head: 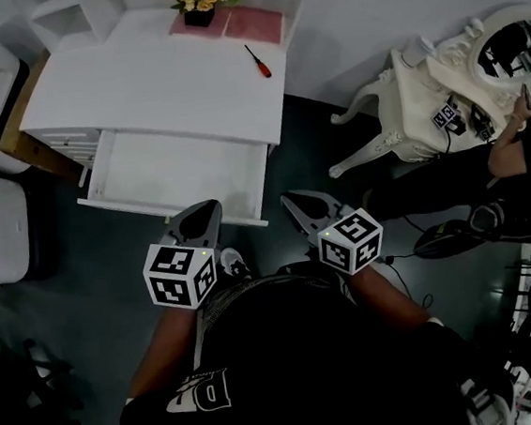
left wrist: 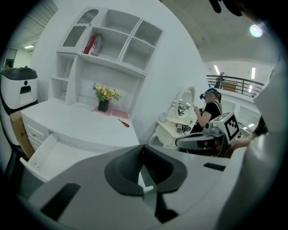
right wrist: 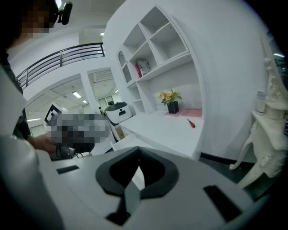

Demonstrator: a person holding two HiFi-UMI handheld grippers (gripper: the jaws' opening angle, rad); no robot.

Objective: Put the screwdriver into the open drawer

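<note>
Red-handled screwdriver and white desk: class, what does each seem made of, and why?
Red-handled screwdriver: handle probably plastic, evenly red; shaft dark, likely metal. White desk: probably painted wood or board; smooth, matte, even white, no grain showing.

Smooth white painted desk (head: 158,86), soft satin sheen; its open white drawer (head: 176,169) just as sleek. The small screwdriver (head: 259,61): glossy red plastic handle, dark metal shaft. Grey left gripper (head: 207,213) and right gripper (head: 295,204): matt plastic, black ribbed pads (left wrist: 155,168).

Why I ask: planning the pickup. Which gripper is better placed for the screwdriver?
Right, likely: the red-handled screwdriver lies at the white desk's right end, ahead of the right gripper; the left gripper is farther away.
</note>
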